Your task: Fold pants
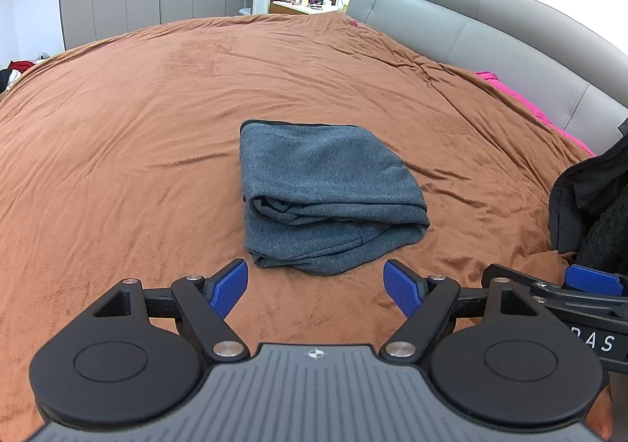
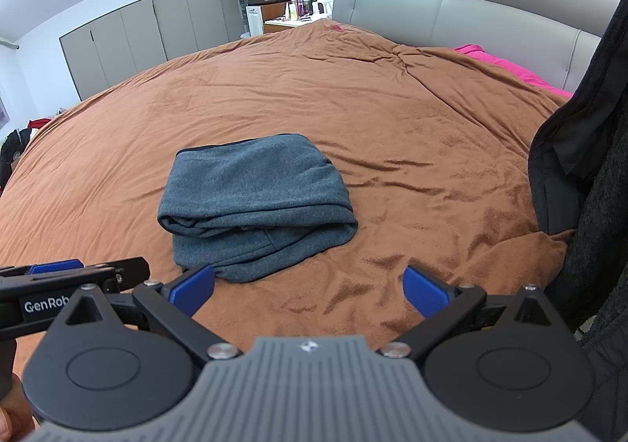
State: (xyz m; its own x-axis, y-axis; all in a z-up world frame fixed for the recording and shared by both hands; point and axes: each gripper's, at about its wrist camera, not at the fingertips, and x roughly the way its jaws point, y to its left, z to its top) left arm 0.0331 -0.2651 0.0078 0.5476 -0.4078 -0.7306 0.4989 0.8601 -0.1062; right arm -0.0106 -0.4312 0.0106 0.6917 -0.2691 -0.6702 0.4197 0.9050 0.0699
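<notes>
Hovering wide apart and empty, the left gripper (image 1: 316,287) and right gripper (image 2: 310,291) are facing the grey pants (image 1: 325,199), lying folded on the brown bedspread (image 1: 117,128). Folding looks finished; next probably calls only for tidying.

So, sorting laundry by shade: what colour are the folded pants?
Heathered grey-blue pants, clearest in the right wrist view.

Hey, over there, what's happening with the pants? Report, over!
Left gripper open, holding nothing. Right gripper open, holding nothing. Grey pants folded in a bundle on the brown bedspread. Nothing in the way.
</notes>
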